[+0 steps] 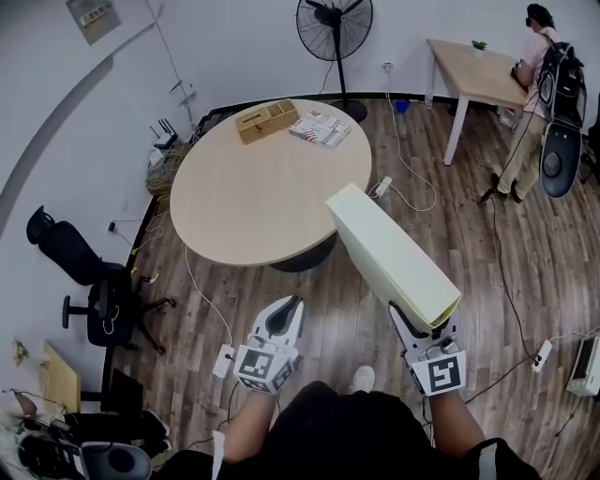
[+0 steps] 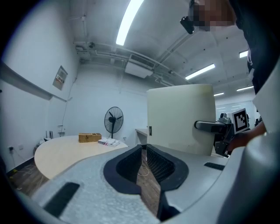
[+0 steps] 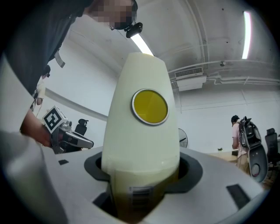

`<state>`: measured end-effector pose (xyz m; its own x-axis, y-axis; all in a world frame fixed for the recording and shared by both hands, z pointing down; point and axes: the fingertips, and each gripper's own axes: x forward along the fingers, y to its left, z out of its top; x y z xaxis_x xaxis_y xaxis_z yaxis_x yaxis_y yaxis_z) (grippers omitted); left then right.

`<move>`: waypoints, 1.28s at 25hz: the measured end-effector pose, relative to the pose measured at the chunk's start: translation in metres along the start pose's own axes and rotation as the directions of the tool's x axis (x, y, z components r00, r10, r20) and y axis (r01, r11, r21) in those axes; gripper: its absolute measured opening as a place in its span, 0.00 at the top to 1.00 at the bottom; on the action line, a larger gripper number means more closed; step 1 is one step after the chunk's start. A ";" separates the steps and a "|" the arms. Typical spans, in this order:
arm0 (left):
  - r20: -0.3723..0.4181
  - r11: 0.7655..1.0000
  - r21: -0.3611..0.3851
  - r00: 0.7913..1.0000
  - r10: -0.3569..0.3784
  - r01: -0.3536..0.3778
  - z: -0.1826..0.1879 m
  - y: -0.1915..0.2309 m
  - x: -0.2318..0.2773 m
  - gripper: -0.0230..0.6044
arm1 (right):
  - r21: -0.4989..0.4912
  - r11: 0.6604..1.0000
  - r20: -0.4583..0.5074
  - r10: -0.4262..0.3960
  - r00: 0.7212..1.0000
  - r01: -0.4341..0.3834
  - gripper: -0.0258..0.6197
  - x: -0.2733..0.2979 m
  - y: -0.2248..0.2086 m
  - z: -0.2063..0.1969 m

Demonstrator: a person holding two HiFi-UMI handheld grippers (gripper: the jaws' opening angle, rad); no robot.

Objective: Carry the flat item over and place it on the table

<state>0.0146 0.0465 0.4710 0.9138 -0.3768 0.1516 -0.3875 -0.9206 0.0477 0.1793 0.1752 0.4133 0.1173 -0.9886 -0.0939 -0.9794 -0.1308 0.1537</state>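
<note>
Grasping flat item point(image 1: 389, 253) by near end, head view: right hand-held gripper point(image 1: 427, 328) holds it aloft, far end at round bench point(image 1: 253, 187) right edge, not yet down.
Left gripper view: left hand-held gripper point(image 2: 143, 148) clenched, empty; likely spare.
Right gripper view: jaws clamp item's narrow end, probably for a steady carry.

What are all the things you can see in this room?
flat box: one, cream, held up, right of centre
round table: one, beige, middle
wooden box: one, brown, far edge of the round table
booklet: one, patterned, beside the wooden box
fan: one, black, by the far wall
office chair: one, black, left
long table: one, light wood, far right
other person: one, at the long table
left tongs: one, grey, holding nothing
right tongs: one, grey, clamped on the flat box
</note>
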 end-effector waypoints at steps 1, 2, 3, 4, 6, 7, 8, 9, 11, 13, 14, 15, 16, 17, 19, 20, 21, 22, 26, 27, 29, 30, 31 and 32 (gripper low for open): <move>0.003 1.000 -0.002 1.000 0.016 -0.016 0.001 0.004 0.000 0.91 | 0.006 1.000 0.001 0.016 1.000 -0.016 0.51 0.008 0.000 0.001; 0.003 0.999 -0.004 0.999 0.032 -0.032 0.002 0.008 0.000 0.91 | 0.006 0.999 0.011 0.034 0.999 -0.034 0.51 0.015 0.001 0.002; 0.002 0.999 -0.005 0.999 0.048 -0.048 0.001 0.012 -0.001 0.91 | 0.000 0.999 0.034 0.054 0.998 -0.054 0.50 0.022 0.003 0.002; -0.001 0.998 -0.006 0.998 0.064 -0.064 0.001 0.017 -0.002 0.91 | -0.010 0.997 0.061 0.073 0.995 -0.073 0.50 0.029 0.005 0.003; -0.006 0.996 -0.009 0.996 0.094 -0.094 0.000 0.026 -0.003 0.91 | -0.026 0.995 0.086 0.102 0.991 -0.100 0.50 0.043 0.010 0.002; -0.005 0.994 -0.011 0.994 0.107 -0.107 0.000 0.032 -0.004 0.91 | -0.029 0.993 0.085 0.114 0.990 -0.112 0.50 0.050 0.013 0.001; -0.004 0.993 -0.014 0.993 0.119 -0.119 0.000 0.038 -0.004 0.91 | -0.028 0.992 0.082 0.127 0.988 -0.125 0.50 0.058 0.016 -0.001; -0.001 0.991 -0.017 0.991 0.132 -0.132 0.000 0.044 -0.005 0.91 | -0.024 0.990 0.077 0.140 0.987 -0.139 0.50 0.066 0.019 -0.004; 0.004 0.987 -0.024 0.988 0.157 -0.157 0.000 0.059 -0.003 0.91 | -0.016 0.987 0.072 0.163 0.984 -0.162 0.50 0.082 0.023 -0.008; 0.008 0.984 -0.032 0.984 0.178 -0.177 0.000 0.076 -0.001 0.91 | -0.013 0.984 0.079 0.178 0.981 -0.178 0.50 0.101 0.028 -0.010; 0.009 0.982 -0.034 0.982 0.187 -0.187 0.000 0.084 0.001 0.91 | -0.014 0.982 0.080 0.187 0.979 -0.187 0.50 0.110 0.030 -0.011; 0.010 0.980 -0.037 0.980 0.198 -0.197 -0.001 0.092 0.002 0.91 | -0.016 0.980 0.080 0.198 0.977 -0.198 0.50 0.119 0.033 -0.013; 0.012 0.977 -0.042 0.978 0.210 -0.209 -0.002 0.101 0.004 0.91 | -0.018 0.977 0.079 0.211 0.974 -0.210 0.50 0.129 0.036 -0.015; 0.013 0.974 -0.047 0.975 0.223 -0.222 -0.003 0.110 0.006 0.91 | -0.018 0.975 0.077 0.223 0.972 -0.223 0.50 0.139 0.039 -0.018; 0.017 0.967 -0.049 0.968 0.249 -0.248 0.000 0.127 0.008 0.91 | -0.016 0.971 0.073 0.239 0.968 -0.239 0.50 0.161 0.044 -0.020; 0.019 0.965 -0.042 0.966 0.259 -0.258 0.003 0.135 0.010 0.91 | -0.020 0.969 0.072 0.246 0.967 -0.245 0.50 0.171 0.047 -0.020; 0.021 0.964 -0.031 0.964 0.265 -0.264 0.006 0.142 0.011 0.91 | -0.024 0.967 0.072 0.254 0.965 -0.253 0.50 0.181 0.050 -0.019; 0.023 0.963 -0.021 0.963 0.267 -0.267 0.009 0.148 0.014 0.91 | -0.026 0.965 0.070 0.262 0.963 -0.261 0.50 0.192 0.052 -0.019; 0.028 0.963 -0.023 0.963 0.269 -0.269 0.012 0.178 0.025 0.91 | -0.024 0.957 0.076 0.291 0.954 -0.290 0.50 0.232 0.063 -0.016; 0.027 0.963 -0.027 0.962 0.271 -0.270 0.012 0.186 0.027 0.91 | -0.029 0.955 0.078 0.297 0.952 -0.296 0.50 0.241 0.066 -0.015; 0.024 0.960 -0.039 0.960 0.277 -0.276 0.009 0.203 0.029 0.91 | -0.032 0.952 0.080 0.305 0.949 -0.304 0.50 0.258 0.073 -0.013; 0.023 0.959 -0.044 0.959 0.281 -0.280 0.008 0.211 0.029 0.91 | -0.031 0.951 0.081 0.308 0.948 -0.306 0.50 0.267 0.076 -0.013; 0.022 0.958 -0.048 0.958 0.284 -0.283 0.008 0.220 0.029 0.91 | -0.030 0.951 0.081 0.310 0.947 -0.308 0.50 0.275 0.079 -0.012; 0.023 0.957 -0.050 0.957 0.288 -0.287 0.008 0.229 0.030 0.91 | -0.030 0.950 0.082 0.312 0.946 -0.311 0.50 0.284 0.081 -0.012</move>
<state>-0.0458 -0.1768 0.4785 0.7658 -0.6285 0.1362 -0.6390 -0.7675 0.0510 0.1348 -0.1170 0.4114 -0.2082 -0.9705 -0.1215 -0.9620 0.1808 0.2044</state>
